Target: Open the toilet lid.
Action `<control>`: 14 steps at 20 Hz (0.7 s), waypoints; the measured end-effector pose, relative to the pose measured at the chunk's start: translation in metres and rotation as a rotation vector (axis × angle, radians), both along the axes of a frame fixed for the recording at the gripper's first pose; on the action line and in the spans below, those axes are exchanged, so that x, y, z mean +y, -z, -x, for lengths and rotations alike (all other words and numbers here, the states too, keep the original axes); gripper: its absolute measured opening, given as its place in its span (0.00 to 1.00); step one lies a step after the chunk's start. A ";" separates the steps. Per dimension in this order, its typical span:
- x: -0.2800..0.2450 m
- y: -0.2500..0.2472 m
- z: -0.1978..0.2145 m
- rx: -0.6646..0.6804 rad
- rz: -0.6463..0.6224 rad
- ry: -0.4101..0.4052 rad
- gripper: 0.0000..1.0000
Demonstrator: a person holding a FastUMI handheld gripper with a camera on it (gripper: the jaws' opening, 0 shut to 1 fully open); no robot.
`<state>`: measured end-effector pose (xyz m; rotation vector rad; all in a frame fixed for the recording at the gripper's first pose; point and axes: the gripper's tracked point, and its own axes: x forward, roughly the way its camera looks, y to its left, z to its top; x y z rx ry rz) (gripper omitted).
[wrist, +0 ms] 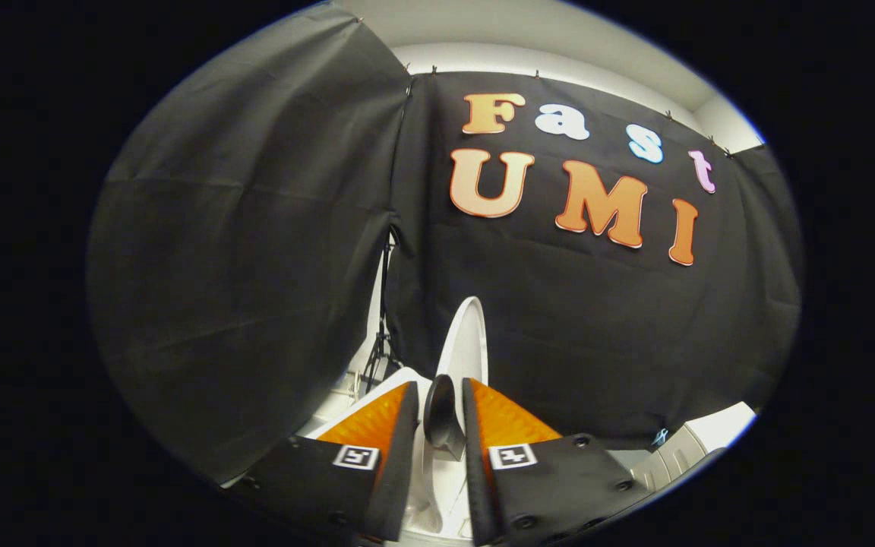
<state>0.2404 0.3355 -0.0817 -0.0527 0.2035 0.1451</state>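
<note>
White toilet lid (466, 342) raised at 12 o'clock | we see gripper (441, 414) fingers pinching its edge | black cloth wall (255, 266) beyond

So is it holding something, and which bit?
The hand-held gripper is shut on the white plastic toilet lid, pinching its thin edge between both fingers, with the lid raised upright.
</note>
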 end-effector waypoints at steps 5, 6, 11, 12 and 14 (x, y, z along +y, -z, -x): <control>0.000 -0.029 -0.002 -0.028 -0.034 -0.019 0.80; -0.003 -0.034 -0.001 -0.035 -0.040 -0.022 0.89; -0.031 -0.076 0.008 -0.130 -0.109 -0.040 0.98; -0.042 -0.085 0.010 -0.148 -0.124 -0.032 0.98; -0.067 -0.101 0.015 -0.173 -0.141 -0.027 0.98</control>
